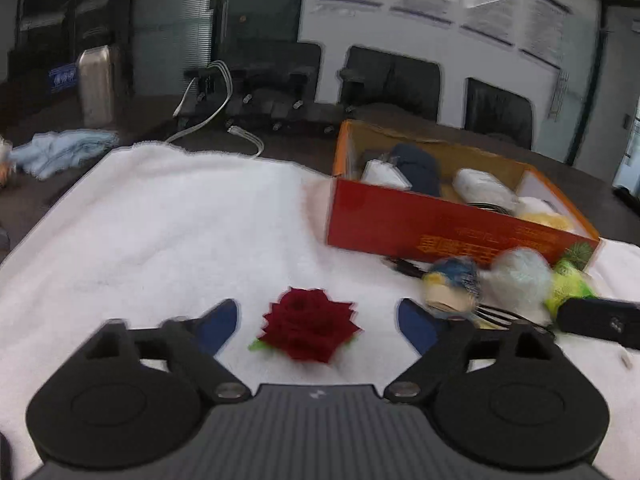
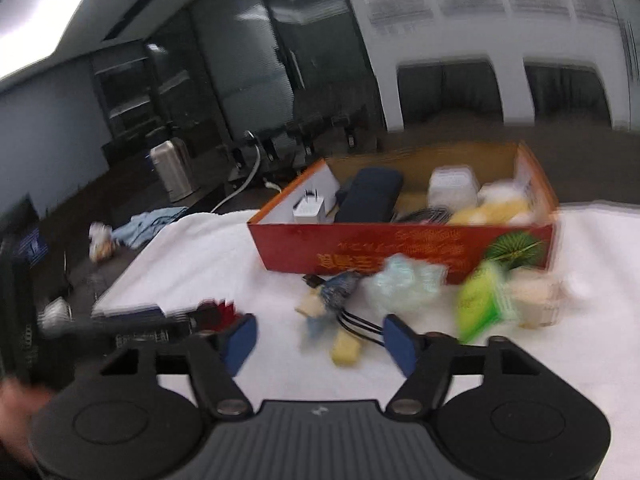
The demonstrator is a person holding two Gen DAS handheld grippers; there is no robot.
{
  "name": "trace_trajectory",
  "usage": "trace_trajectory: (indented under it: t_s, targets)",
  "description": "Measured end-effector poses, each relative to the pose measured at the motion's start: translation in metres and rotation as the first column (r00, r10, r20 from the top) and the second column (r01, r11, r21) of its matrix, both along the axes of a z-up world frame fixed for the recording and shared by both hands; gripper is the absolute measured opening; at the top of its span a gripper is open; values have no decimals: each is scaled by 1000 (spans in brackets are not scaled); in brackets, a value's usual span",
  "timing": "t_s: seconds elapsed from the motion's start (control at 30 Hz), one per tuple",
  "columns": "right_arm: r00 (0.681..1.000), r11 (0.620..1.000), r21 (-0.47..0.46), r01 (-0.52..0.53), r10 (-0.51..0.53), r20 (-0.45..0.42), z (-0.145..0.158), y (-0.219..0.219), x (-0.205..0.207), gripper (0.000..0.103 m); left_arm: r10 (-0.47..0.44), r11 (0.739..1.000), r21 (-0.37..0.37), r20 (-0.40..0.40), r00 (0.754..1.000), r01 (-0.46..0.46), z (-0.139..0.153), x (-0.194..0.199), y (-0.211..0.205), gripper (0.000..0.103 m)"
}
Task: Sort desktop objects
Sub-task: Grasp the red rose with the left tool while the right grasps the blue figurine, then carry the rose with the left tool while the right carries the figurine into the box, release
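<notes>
Left wrist view: left tongs (image 1: pixel 318 322) tilt downward, apart, straddling the red rose (image 1: pixel 310 329) untouched.

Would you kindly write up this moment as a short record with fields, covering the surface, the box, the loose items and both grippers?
surface: white towel over a dark table
box: red-orange cardboard box, open-topped, on the towel
in box: white charger, dark blue case, white and yellow items, blurred
loose items: red rose; blurred pile in front of the box, with a green packet
left gripper: jaws open, rose between them, untouched
right gripper: jaws open, holding nothing
</notes>
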State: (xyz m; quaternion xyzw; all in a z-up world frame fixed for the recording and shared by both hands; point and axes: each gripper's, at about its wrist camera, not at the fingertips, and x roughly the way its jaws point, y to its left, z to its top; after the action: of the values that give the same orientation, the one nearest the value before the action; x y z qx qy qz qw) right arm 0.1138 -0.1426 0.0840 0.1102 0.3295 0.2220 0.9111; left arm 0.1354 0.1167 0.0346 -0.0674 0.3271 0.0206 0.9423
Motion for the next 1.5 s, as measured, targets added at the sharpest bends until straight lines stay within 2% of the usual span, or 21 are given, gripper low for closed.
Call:
trace_trajectory:
  t_s: [0.1, 0.17, 0.2, 0.23, 0.27, 0.3, 0.33, 0.5, 0.6, 0.77, 0.9, 1.1, 1.27, 1.4, 1.5]
  targets:
    - [990, 996, 72, 56, -46, -132, -19, 14, 53, 52, 36, 997, -74, 2, 999, -35, -8, 12, 14, 70]
    - [989, 996, 32, 85, -80, -121, -25, 27, 73, 50, 39, 990, -137, 11, 999, -37, -13, 15, 22, 66]
    - [990, 996, -3, 89, -89, -106, -28, 35, 83, 43, 28, 988, -150, 2, 1000, -27, -16, 17, 23, 55]
    - [986, 993, -39, 113, -117, -120, -33, 41, 89, 30, 15, 989, -150, -7, 1000, -16, -17, 18, 23, 41]
    - [982, 991, -53, 124, -130, -136, -36, 45, 95, 23, 2, 990, -144, -10, 1000, -4, -19, 18, 22, 40]
    - [982, 992, -51, 116, -122, -144, -39, 49, 98, 11, 0, 990, -140, -3, 1000, -1, -20, 18, 21, 38]
    - [983, 993, -41, 107, -112, -145, -41, 52, 100, 10, 2, 990, -141, 3, 1000, -1, -20, 17, 21, 34]
    - [991, 995, -39, 89, -93, -98, -30, 55, 84, 8, -16, 984, -179, 24, 1000, 20, -7, 7, 26, 27]
    - [998, 999, -5, 53, -53, -46, -11, 46, 58, 8, -38, 984, -168, 73, 997, 50, 9, -8, 18, 26]
    - [999, 1000, -8, 27, -27, 33, 10, 18, 2, 8, -130, 975, -160, 149, 980, 154, 31, -50, -10, 26]
    - [998, 999, -36, 40, -38, 50, 9, -9, -46, 8, -209, 962, -141, 171, 963, 233, 35, -85, -38, 26]
    - [997, 995, -79, 69, -65, 52, -11, -36, -115, 8, -293, 944, -109, 162, 942, 312, 23, -136, -76, 26]
    - [994, 993, -72, 92, -87, 71, -13, -54, -156, 8, -366, 919, -94, 167, 916, 384, 22, -170, -95, 26]
    - [989, 993, -47, 111, -106, 101, 0, -68, -163, 8, -387, 914, -40, 210, 898, 404, 42, -169, -102, 26]
    - [980, 991, -45, 123, -114, 162, 22, -79, -153, 8, -408, 907, 4, 246, 879, 420, 66, -148, -103, 26]
